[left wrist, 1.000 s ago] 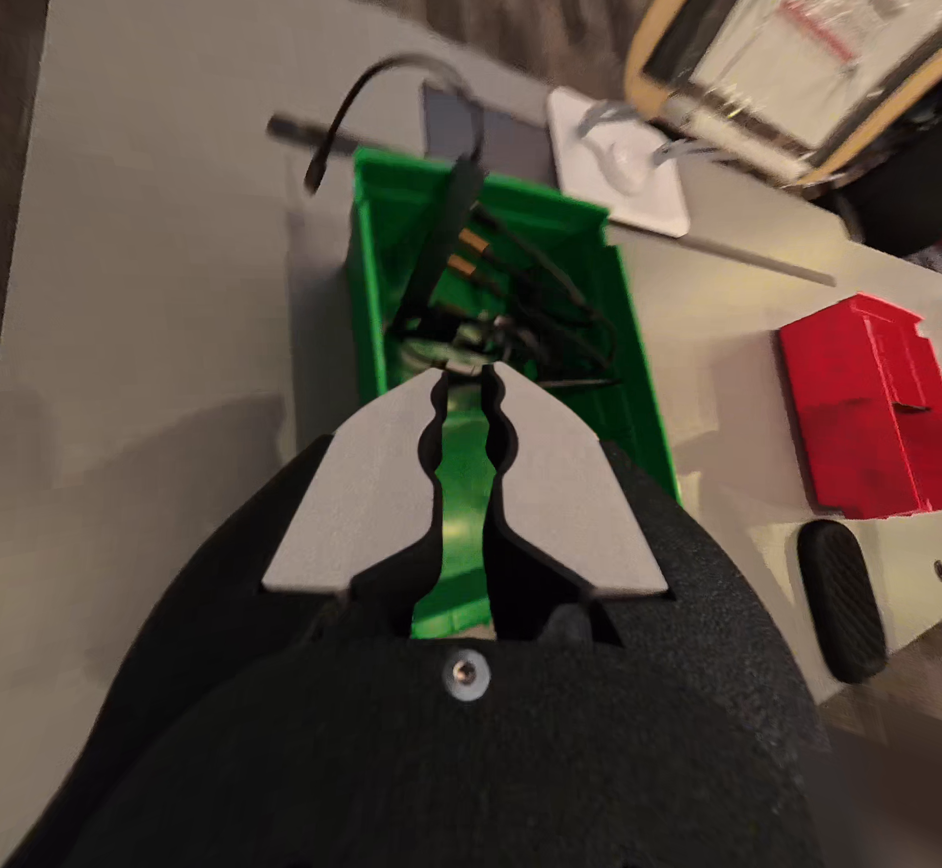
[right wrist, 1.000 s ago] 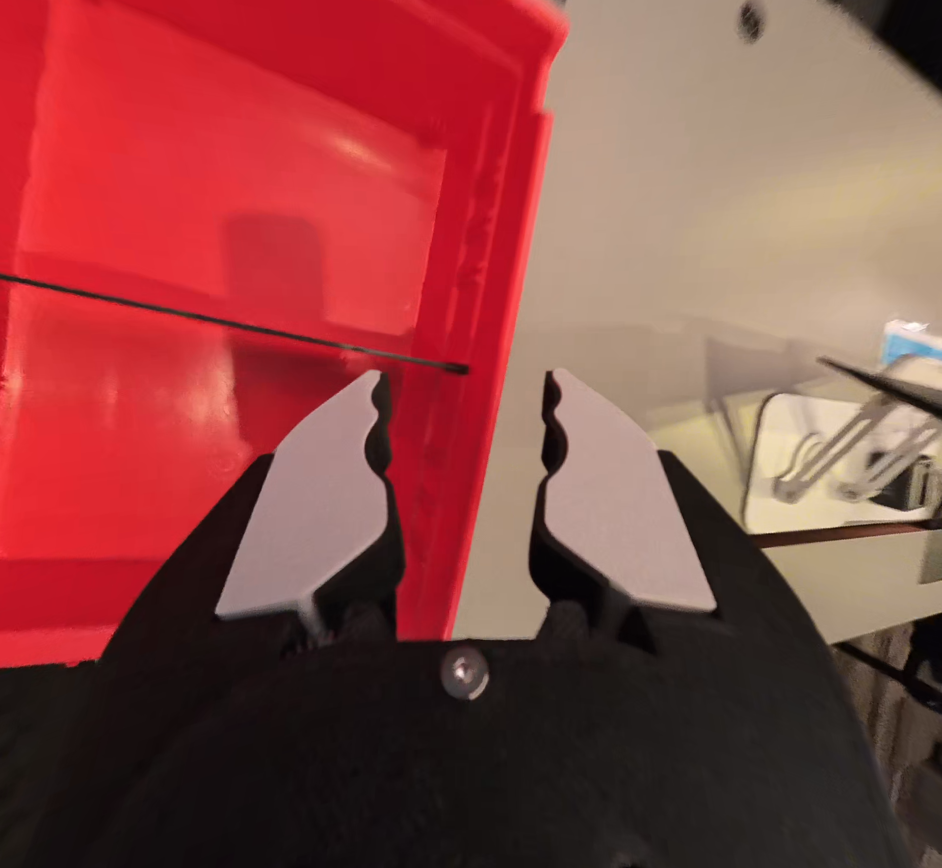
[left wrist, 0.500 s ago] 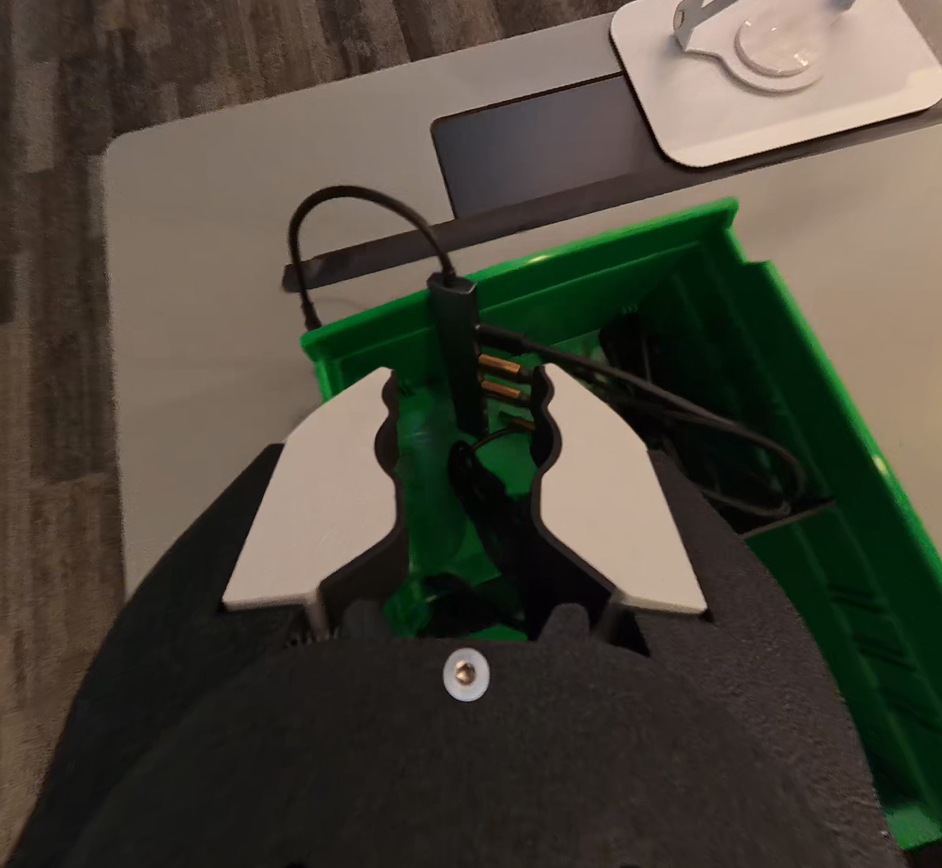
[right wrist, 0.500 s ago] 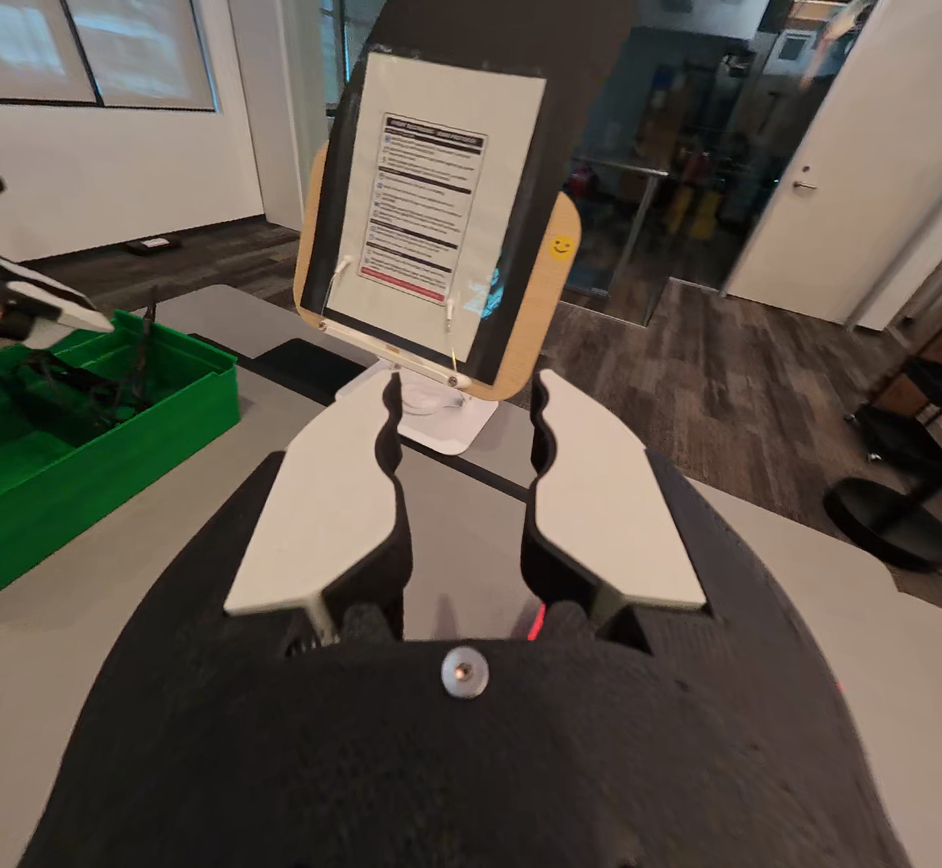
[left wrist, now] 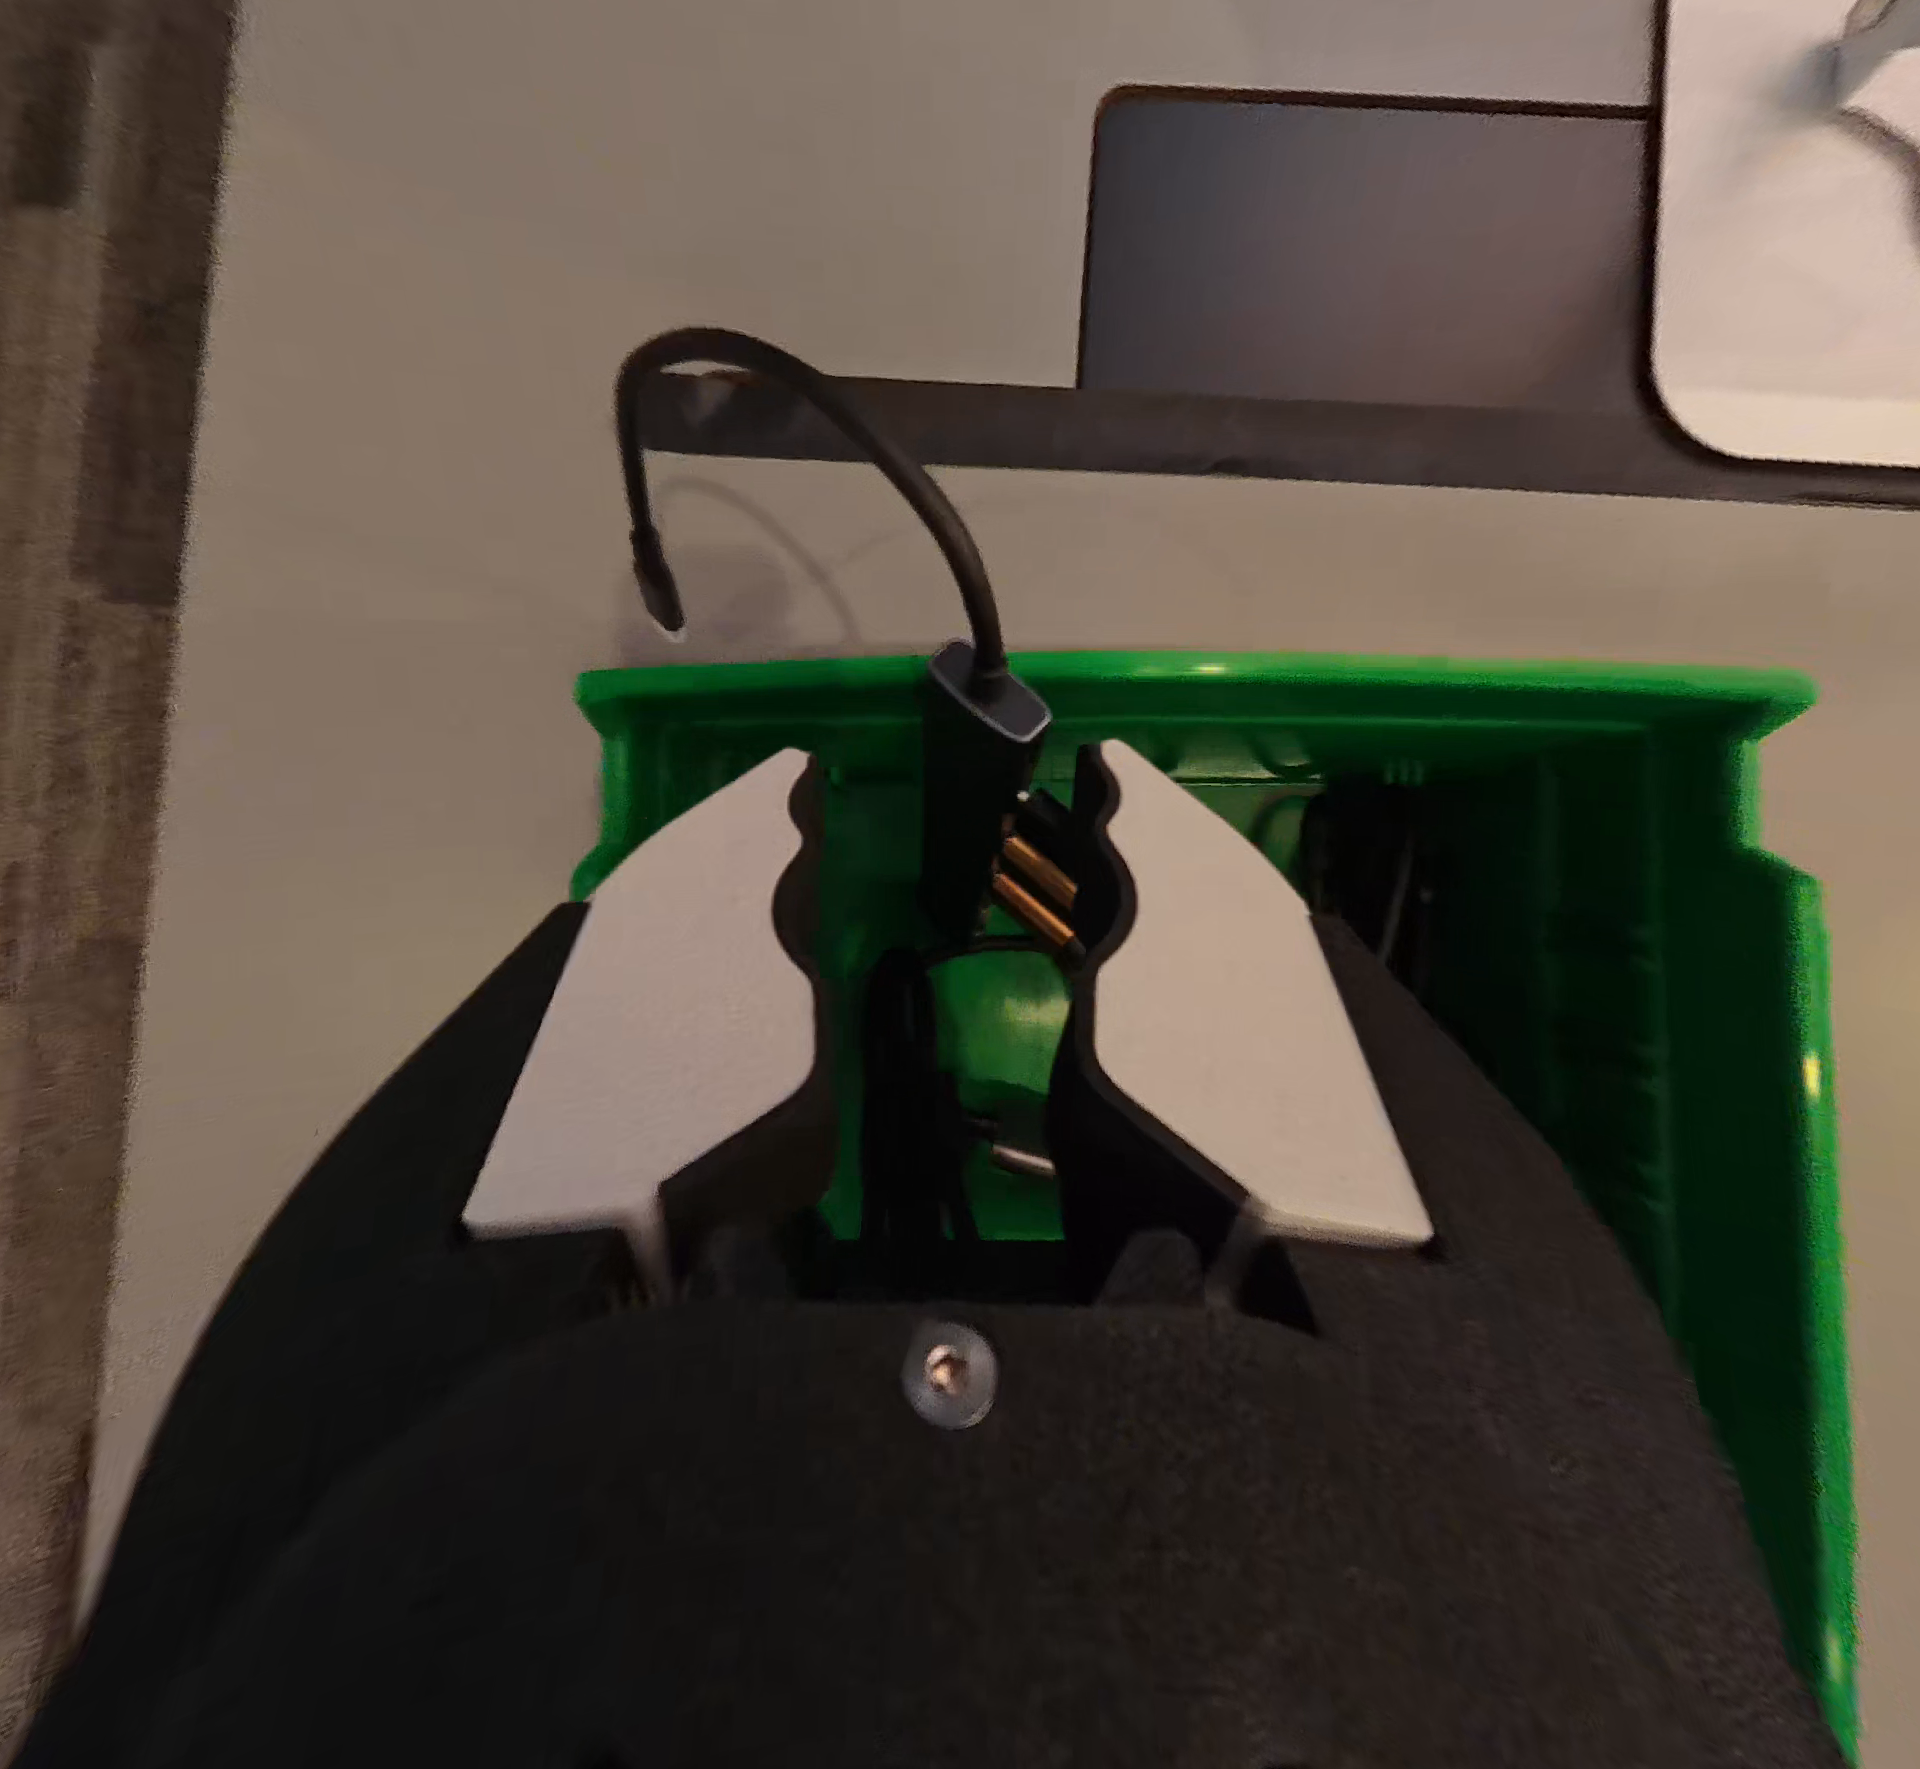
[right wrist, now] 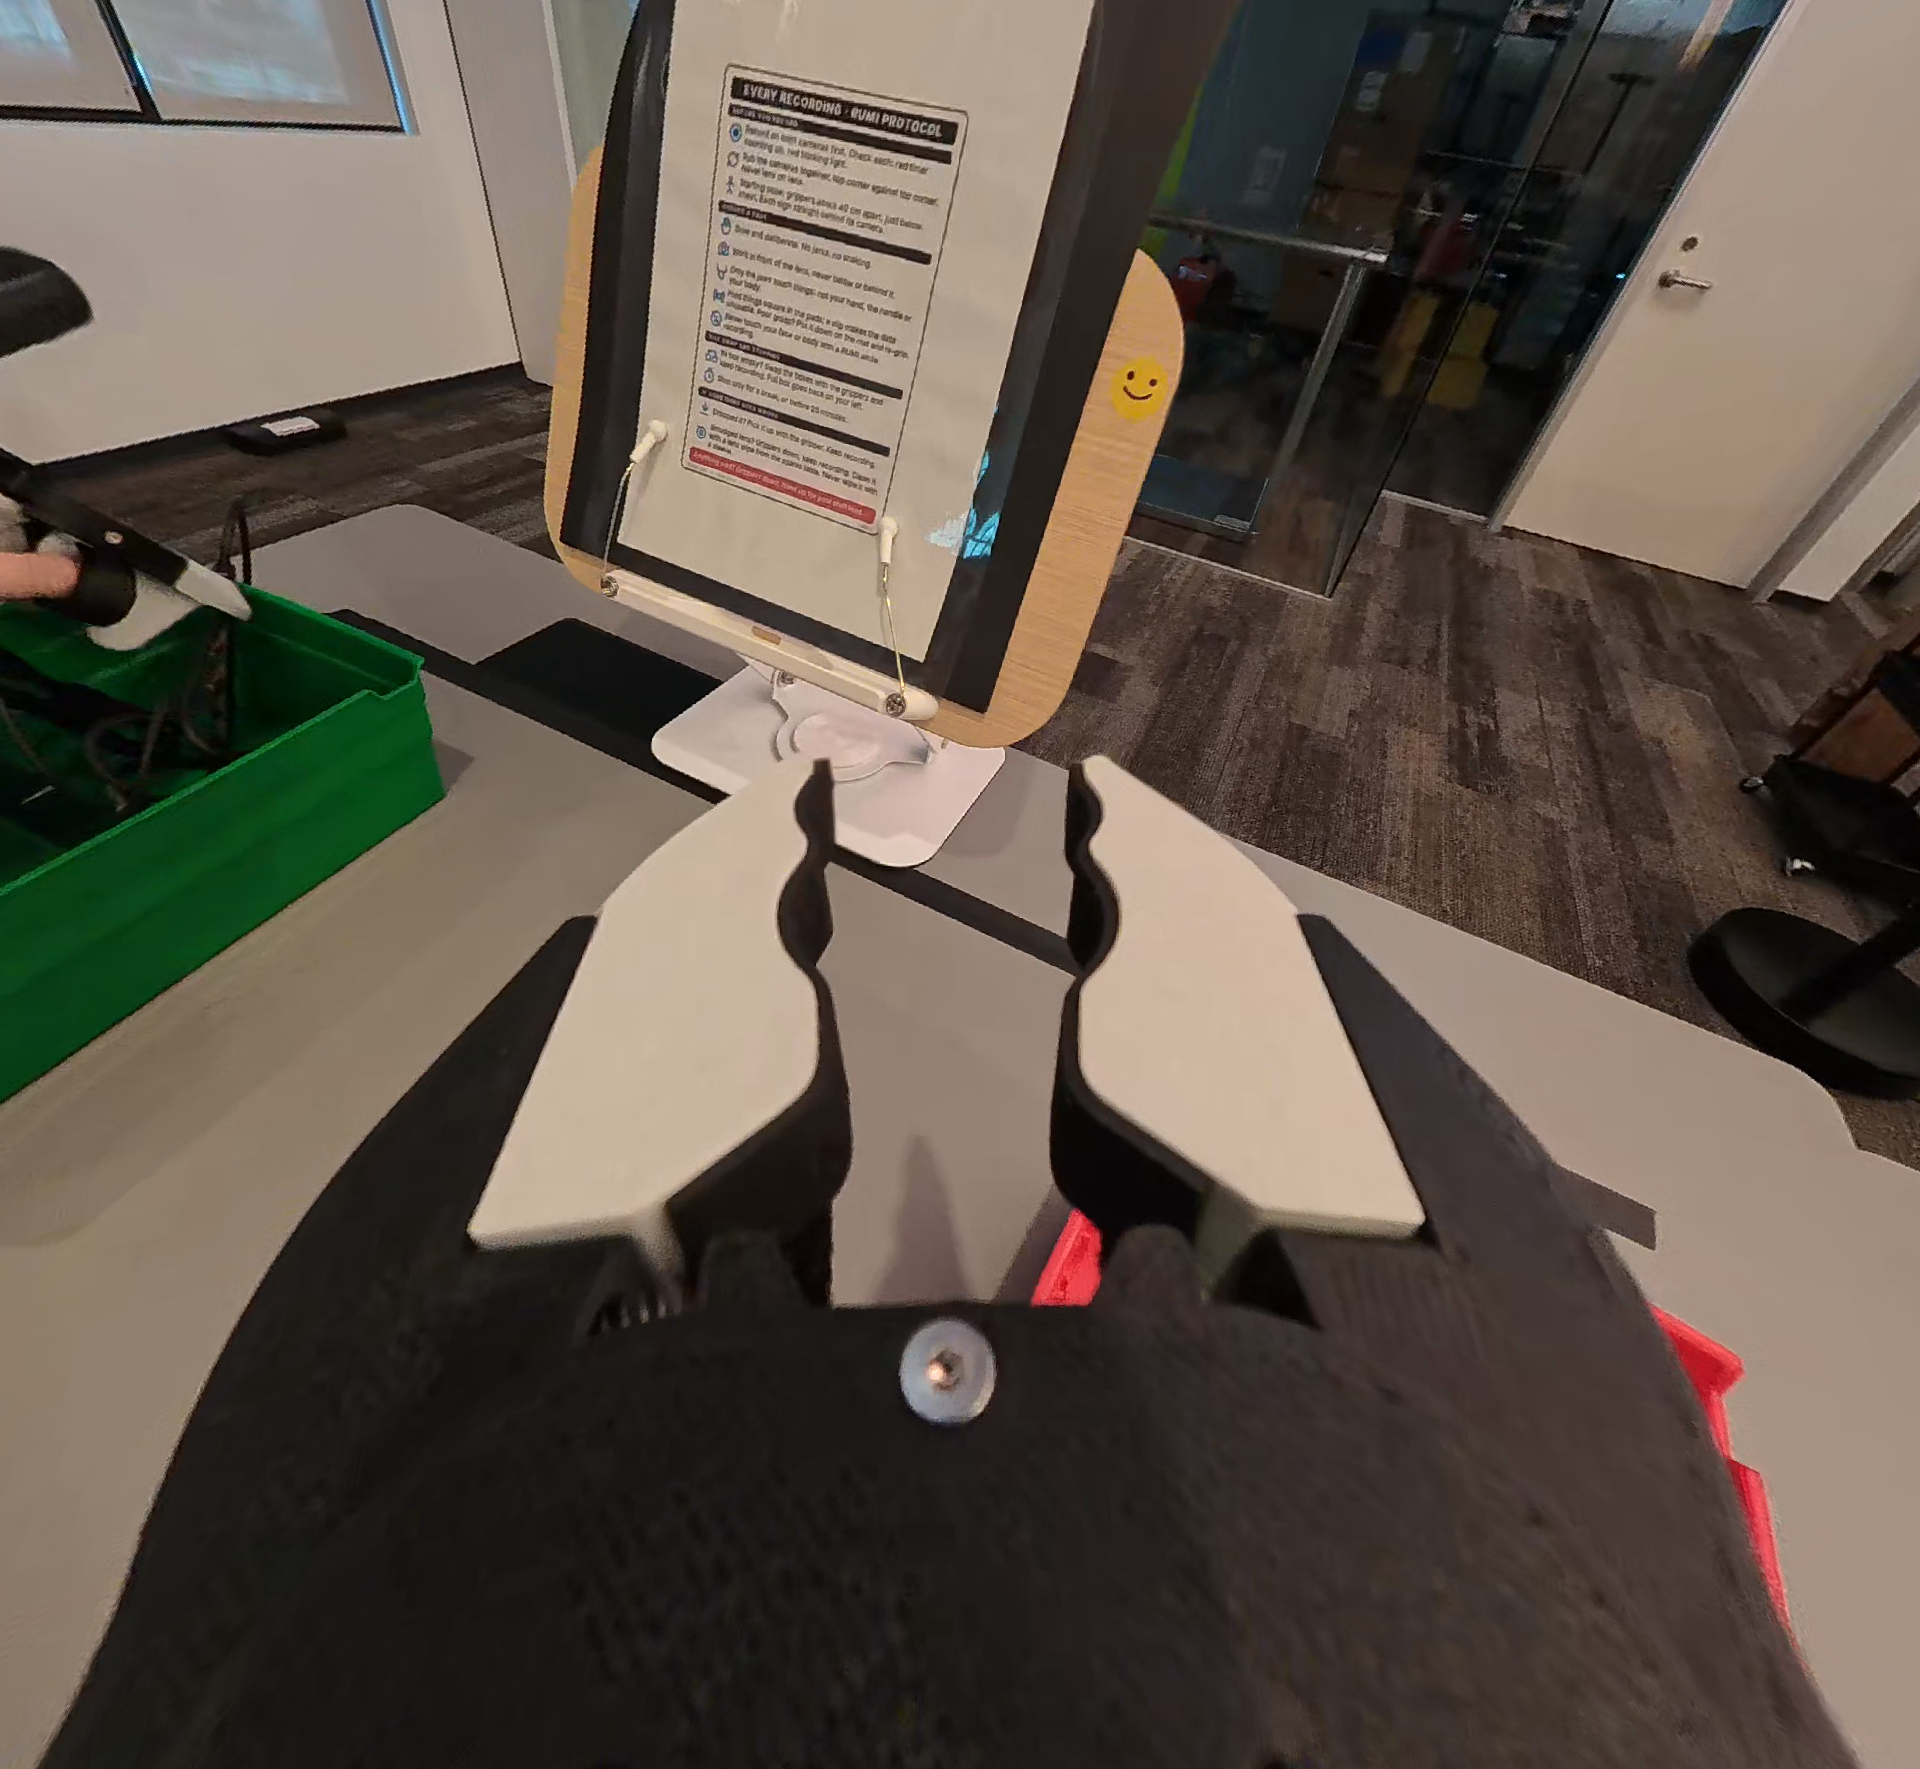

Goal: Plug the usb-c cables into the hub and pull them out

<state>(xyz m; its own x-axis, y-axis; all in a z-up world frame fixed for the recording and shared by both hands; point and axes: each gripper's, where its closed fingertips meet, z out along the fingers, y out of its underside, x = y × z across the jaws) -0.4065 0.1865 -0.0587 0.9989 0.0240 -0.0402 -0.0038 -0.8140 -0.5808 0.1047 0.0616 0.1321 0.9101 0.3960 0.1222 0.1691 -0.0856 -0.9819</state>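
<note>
A dark grey USB hub (left wrist: 971,784) leans upright against the far wall of the green bin (left wrist: 1351,680). Its short black cable (left wrist: 790,389) arcs out over the rim. Cable plugs with gold collars (left wrist: 1029,878) stick into its right side, and black cables (left wrist: 904,1075) lie in the bin. My left gripper (left wrist: 951,774) is open over the bin, its jaws standing either side of the hub without touching it. My right gripper (right wrist: 945,784) is open and empty, held above the grey table, far from the green bin (right wrist: 208,846).
A document stand (right wrist: 862,348) on a white base (right wrist: 935,815) stands at the back of the table, its base also in the left wrist view (left wrist: 1787,192). A dark inlay panel (left wrist: 1351,244) lies beyond the bin. A red bin (right wrist: 1725,1470) sits under my right gripper. The other gripper (right wrist: 114,587) hangs over the green bin. About 55 cm separates my left fingertips from my right.
My left gripper opened wide and moved forward and down until the hub sits between its jaws. My right gripper lifted away from the red bin and now faces the document stand.
</note>
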